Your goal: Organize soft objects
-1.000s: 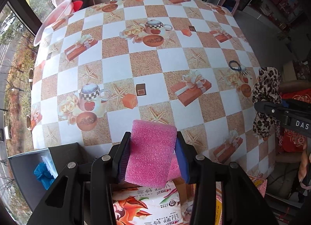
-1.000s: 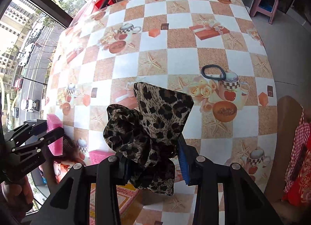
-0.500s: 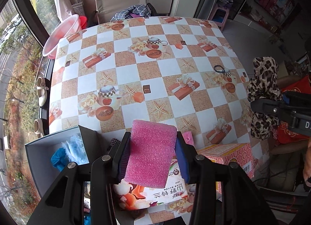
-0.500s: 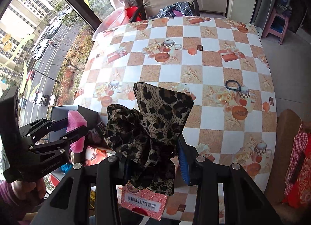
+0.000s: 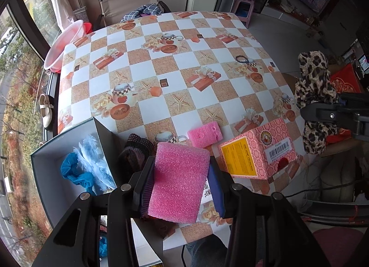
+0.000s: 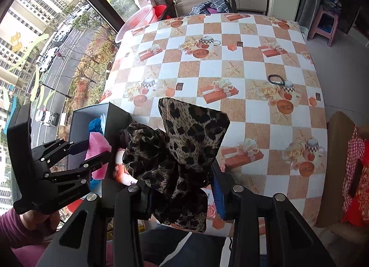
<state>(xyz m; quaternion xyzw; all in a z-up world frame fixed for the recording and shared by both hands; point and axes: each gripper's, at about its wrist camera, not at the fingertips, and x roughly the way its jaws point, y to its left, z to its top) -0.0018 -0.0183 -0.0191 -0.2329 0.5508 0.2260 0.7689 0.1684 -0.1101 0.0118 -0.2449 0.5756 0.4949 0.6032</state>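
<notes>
A: Checkered tablecloth (image 5: 161, 64), an open grey box (image 5: 53, 174) at its near corner. The left gripper (image 5: 181, 174) is clamped on a pink sponge (image 5: 177, 181), up above the table edge

B: And the right gripper (image 6: 182, 184) pinches a leopard-print cloth (image 6: 184, 142), aloft too

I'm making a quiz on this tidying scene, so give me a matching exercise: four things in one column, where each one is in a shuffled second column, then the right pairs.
Things:
1. big pink sponge
2. leopard-print cloth
3. black hair tie
4. blue fluffy things

Places:
A. inside the grey box
B. gripped by the right gripper
C. lying on the table, far side
D. gripped by the left gripper

Pairs: 1-D, 2-B, 3-C, 4-A
</notes>
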